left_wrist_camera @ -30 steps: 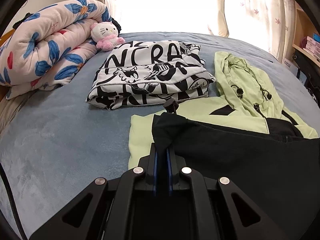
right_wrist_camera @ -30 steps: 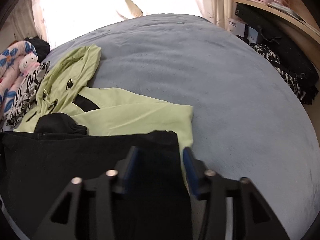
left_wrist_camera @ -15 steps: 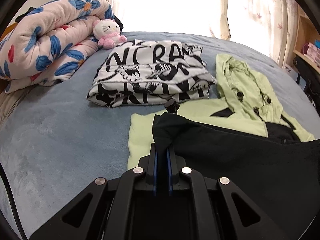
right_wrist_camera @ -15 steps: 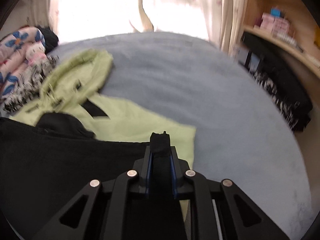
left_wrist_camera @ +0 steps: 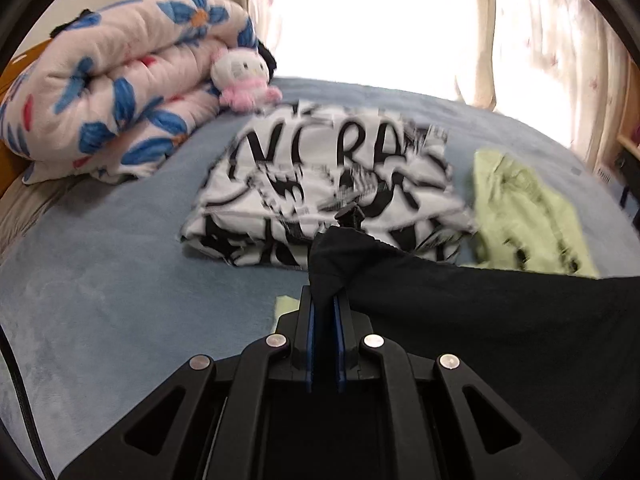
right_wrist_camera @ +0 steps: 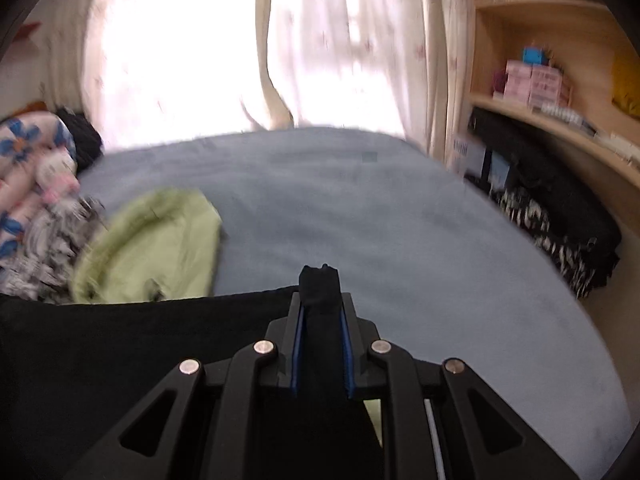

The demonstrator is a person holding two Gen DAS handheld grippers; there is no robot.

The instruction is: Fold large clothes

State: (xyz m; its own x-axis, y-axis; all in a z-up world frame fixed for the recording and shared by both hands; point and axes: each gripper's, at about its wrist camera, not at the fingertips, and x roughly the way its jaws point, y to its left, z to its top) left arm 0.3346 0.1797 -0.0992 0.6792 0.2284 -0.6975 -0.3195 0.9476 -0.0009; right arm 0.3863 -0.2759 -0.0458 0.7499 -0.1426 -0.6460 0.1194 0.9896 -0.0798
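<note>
While both of my grippers are pinching the black hem of the green-and-black hoodie [left_wrist_camera: 500,320], I judge the garment soft, floppy and fairly light, with enough bulk to sag between the two holds. My left gripper [left_wrist_camera: 323,304] is clamped tight on a bunched corner of the black cloth at lower centre of its frame; my right gripper [right_wrist_camera: 322,312] has just been closing and now grips a thicker wad of the same black fabric, which pokes up past its tips. Corners and hem edges seem the best places to hold it, since a mid-panel pinch would likely let the layers slide and wrinkle. The hoodie lies on the blue bed cover [left_wrist_camera: 100,264], its black edge stretched across the lower part of both frames.

My left view shows the folded black-and-white printed garment [left_wrist_camera: 328,184] at centre, the floral quilt [left_wrist_camera: 112,88] and the pink-and-white plush toy [left_wrist_camera: 242,80] at upper left, and a green part of the hoodie at right. My right view instead shows the green hood [right_wrist_camera: 156,248] at left centre, open bed beyond it, the curtains [right_wrist_camera: 360,48] at top, and wooden shelves [right_wrist_camera: 560,112] with a dark bag [right_wrist_camera: 560,208] at right.
</note>
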